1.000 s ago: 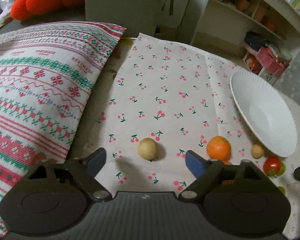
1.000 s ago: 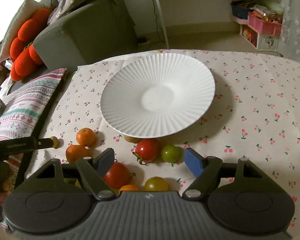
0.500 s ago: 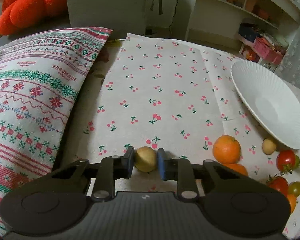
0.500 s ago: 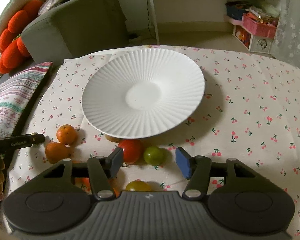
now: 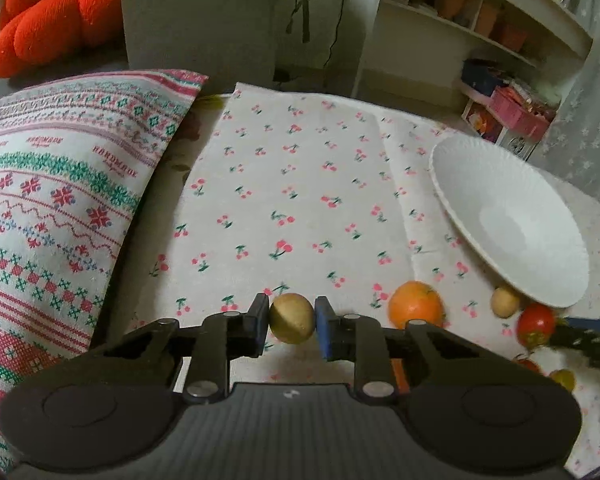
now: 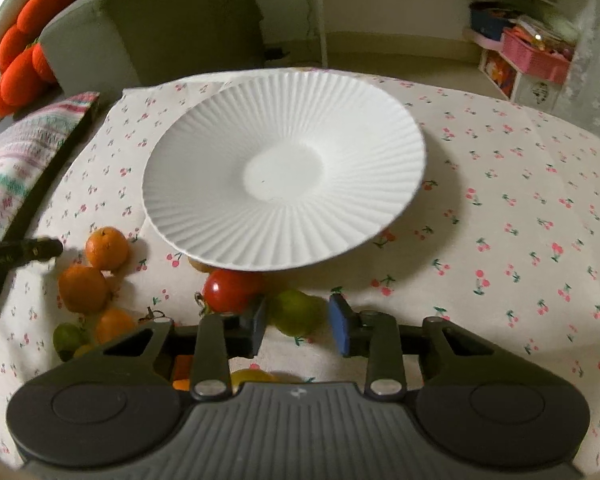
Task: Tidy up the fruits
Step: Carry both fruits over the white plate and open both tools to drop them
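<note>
My left gripper (image 5: pixel 291 325) is shut on a small tan round fruit (image 5: pixel 291 317) and holds it just above the cherry-print cloth. An orange (image 5: pixel 416 304), a second tan fruit (image 5: pixel 506 301) and a red tomato (image 5: pixel 536 323) lie to its right below the white ribbed plate (image 5: pixel 540 248). In the right wrist view my right gripper (image 6: pixel 298 325) is open around a green tomato (image 6: pixel 294 312), its left pad close to it and the right pad apart. A red tomato (image 6: pixel 230 290) sits beside it under the plate (image 6: pixel 228 152) rim.
Three oranges (image 6: pixel 106 248) and small green and yellow tomatoes (image 6: pixel 66 336) lie left of the right gripper. A patterned cushion (image 5: pixel 52 216) lies along the table's left edge. A grey sofa (image 6: pixel 160 28) and shelves (image 5: pixel 500 40) stand behind the table.
My left gripper closed on the tan fruit and lifted it slightly. My right gripper moved forward over the green tomato and its fingers narrowed around it.
</note>
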Demonstrator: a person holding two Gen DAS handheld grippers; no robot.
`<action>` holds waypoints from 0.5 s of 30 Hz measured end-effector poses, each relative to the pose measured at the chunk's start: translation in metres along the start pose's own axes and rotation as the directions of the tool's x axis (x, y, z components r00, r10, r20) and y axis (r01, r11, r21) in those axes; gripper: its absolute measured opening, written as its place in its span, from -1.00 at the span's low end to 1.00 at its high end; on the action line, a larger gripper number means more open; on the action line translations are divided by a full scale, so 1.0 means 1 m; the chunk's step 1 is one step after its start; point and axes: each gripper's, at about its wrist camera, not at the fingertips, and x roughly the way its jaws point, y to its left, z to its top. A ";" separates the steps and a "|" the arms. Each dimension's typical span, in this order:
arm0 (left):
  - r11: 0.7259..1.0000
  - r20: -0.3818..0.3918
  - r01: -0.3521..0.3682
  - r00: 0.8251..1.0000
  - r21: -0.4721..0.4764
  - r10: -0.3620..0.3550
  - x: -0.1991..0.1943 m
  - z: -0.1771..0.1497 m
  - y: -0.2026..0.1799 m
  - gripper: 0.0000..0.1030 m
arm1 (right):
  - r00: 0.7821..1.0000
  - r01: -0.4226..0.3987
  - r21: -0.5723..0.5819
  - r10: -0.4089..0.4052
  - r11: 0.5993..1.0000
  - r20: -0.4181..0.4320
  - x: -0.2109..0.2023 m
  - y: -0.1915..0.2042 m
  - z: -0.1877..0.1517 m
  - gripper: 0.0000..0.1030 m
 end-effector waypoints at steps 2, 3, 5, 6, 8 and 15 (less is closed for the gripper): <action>1.000 0.014 0.011 1.000 -0.002 -0.011 -0.004 0.003 -0.003 -0.85 | 1.000 0.013 -0.013 -0.013 1.000 -0.002 -0.001 0.002 0.000 -0.55; 1.000 0.020 0.018 1.000 -0.006 -0.018 -0.005 0.005 -0.004 -0.85 | 1.000 0.019 -0.016 -0.019 1.000 0.001 -0.004 0.002 0.000 -0.55; 0.999 0.029 0.037 0.999 -0.017 -0.037 -0.009 0.008 -0.007 -0.85 | 1.000 0.004 -0.007 -0.004 1.000 0.016 -0.013 0.001 0.001 -0.55; 0.999 0.034 0.049 0.998 -0.021 -0.049 -0.010 0.009 -0.009 -0.85 | 1.000 -0.009 0.000 0.009 1.000 0.021 -0.019 0.000 0.001 -0.55; 0.997 0.046 0.071 0.996 -0.019 -0.070 -0.014 0.011 -0.015 -0.85 | 0.999 -0.032 0.006 0.032 0.999 0.032 -0.029 -0.001 0.001 -0.55; 0.992 0.084 0.106 0.990 0.065 -0.111 -0.017 0.013 -0.050 -0.85 | 0.997 -0.052 0.013 0.051 0.999 0.055 -0.039 -0.003 0.001 -0.55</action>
